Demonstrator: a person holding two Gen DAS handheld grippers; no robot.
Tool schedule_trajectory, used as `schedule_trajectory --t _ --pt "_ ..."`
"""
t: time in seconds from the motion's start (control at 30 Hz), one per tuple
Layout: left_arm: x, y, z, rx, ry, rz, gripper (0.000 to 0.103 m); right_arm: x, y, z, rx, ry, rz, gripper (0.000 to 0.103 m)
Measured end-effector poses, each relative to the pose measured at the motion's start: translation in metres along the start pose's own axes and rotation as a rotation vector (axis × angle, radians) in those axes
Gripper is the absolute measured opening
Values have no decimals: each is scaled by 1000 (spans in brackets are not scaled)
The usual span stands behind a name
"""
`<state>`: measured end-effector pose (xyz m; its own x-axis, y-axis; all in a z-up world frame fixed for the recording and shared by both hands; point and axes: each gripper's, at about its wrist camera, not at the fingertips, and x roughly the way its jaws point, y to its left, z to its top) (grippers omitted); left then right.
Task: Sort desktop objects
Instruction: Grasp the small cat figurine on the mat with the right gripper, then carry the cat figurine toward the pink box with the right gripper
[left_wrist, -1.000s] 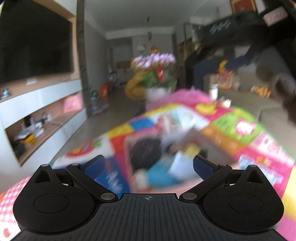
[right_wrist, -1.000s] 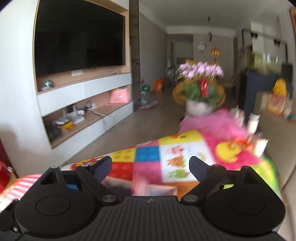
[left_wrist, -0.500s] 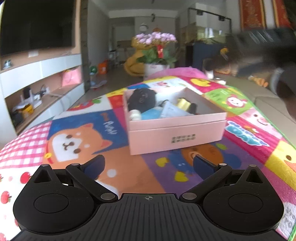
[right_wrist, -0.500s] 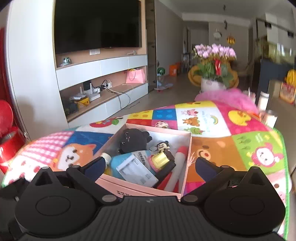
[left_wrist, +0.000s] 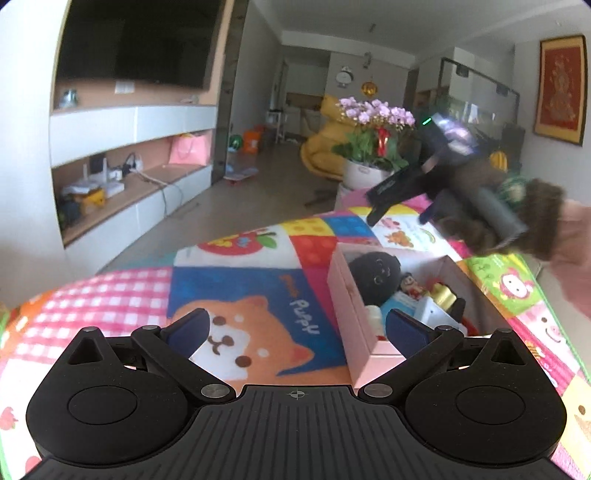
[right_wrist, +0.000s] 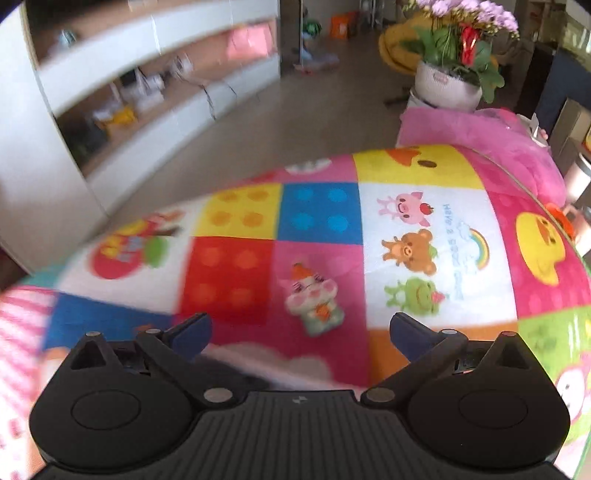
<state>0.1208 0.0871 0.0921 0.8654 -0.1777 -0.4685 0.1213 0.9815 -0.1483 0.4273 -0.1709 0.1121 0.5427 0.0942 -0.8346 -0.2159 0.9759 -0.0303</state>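
Two wrist views show different parts of one scene. Only the left wrist view shows the pink box (left_wrist: 354, 314), a rectangular cardboard tray lying on the patchwork blanket (left_wrist: 236, 273), just ahead and right of the left gripper (left_wrist: 297, 326), whose blue-tipped fingers stand wide apart with nothing between them. Inside the box sit a round black plush toy (left_wrist: 375, 273), a small red-and-gold figurine (left_wrist: 410, 288), a shiny gold object (left_wrist: 443, 295) and white packets. That view also catches the right gripper (left_wrist: 397, 210), dark and blurred, in the air beyond the box. The right wrist view shows its own fingers spread wide and empty (right_wrist: 301, 332) over soft fleece squares printed with cartoon animals; a blurred pale edge by the gripper body may be the box. Half a second ago the box lay centred before the left gripper and filled the right view; now it sits off to the right, and the right camera looks past it.
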Motion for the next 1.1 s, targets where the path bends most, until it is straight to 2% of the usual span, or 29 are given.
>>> schedule_trajectory --t 0.03,0.1,0.27,0.33,0.37,0.47,0.57,0.63,0.7,0.83,0.93,1.0,1.1 --pt "6 5 -4 -20 10 -6 103 16 5 5 -21 20 -26 92" --pt "19 14 -12 -51 44 -14 103 47 8 12 -57 78 -65 85" --pt "38 28 -27 -72 107 -9 103 98 11 21 -65 168 -108 78" --pt "40 34 -30 -85 116 -1 103 108 8 20 -55 199 -129 47" --pt "40 36 -31 -90 118 4 103 111 7 19 -51 206 -132 47" --pt "39 36 -35 -97 112 1 103 82 4 14 -49 113 -152 46" --pt "32 29 -38 -95 98 -28 103 11 -4 0 -5 -36 -73 46" --pt "25 21 -39 -90 83 -54 103 -43 -5 -23 -3 -125 -13 46" --pt "17 10 -40 -71 67 -72 103 -91 1 -57 -38 -164 32 46" --pt "-1 -17 -52 3 66 -107 103 -150 13 -142 -127 -138 125 46" --pt "-14 -36 -69 65 116 -140 103 -161 21 -201 -144 -57 168 47" --pt "-20 -50 -81 108 151 -141 103 -155 25 -239 -131 19 198 47" --pt "-27 -67 -94 139 187 -130 103 -141 27 -284 -77 84 177 47"
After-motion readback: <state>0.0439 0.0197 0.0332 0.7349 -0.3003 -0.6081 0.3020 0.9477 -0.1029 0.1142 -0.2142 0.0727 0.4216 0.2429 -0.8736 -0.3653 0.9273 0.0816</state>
